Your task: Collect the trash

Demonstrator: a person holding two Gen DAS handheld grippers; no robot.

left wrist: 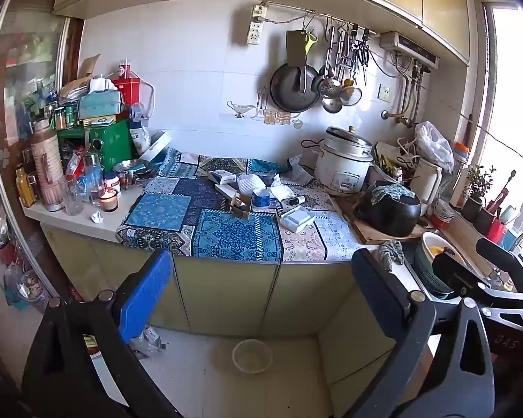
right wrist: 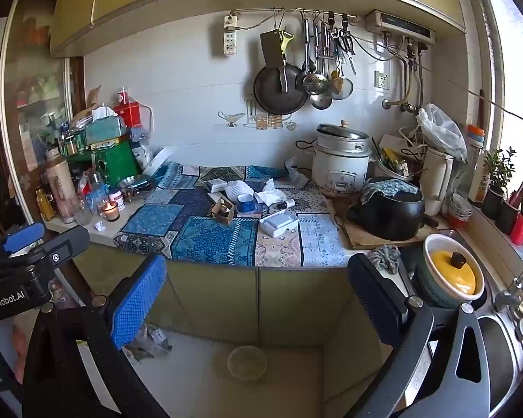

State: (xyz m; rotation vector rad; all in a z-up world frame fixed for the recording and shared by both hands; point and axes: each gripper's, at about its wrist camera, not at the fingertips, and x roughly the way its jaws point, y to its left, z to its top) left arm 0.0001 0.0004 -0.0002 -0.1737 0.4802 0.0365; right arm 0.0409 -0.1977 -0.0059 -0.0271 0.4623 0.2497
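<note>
Trash lies on the blue patterned cloth (left wrist: 226, 233) on the counter: crumpled white tissues (left wrist: 251, 183) (right wrist: 270, 195), small open cardboard boxes (left wrist: 240, 205) (right wrist: 224, 210), a paper cup (left wrist: 261, 198) (right wrist: 245, 203), a white box (left wrist: 298, 218) (right wrist: 279, 223) and a small tube (left wrist: 294, 201). A crumpled paper ball (left wrist: 97, 216) (right wrist: 101, 225) sits on the bare counter at left. My left gripper (left wrist: 261, 299) is open and empty, held back in front of the cabinet doors. My right gripper (right wrist: 258, 299) is open and empty, at the same distance.
A lit candle (left wrist: 108, 200), bottles and a green box (left wrist: 111, 142) crowd the left. A rice cooker (left wrist: 343, 163), black pot (left wrist: 388, 210) and sink with a yellow-lidded pot (right wrist: 451, 273) fill the right. A bowl (left wrist: 251, 355) and wrappers (right wrist: 150, 341) lie on the floor.
</note>
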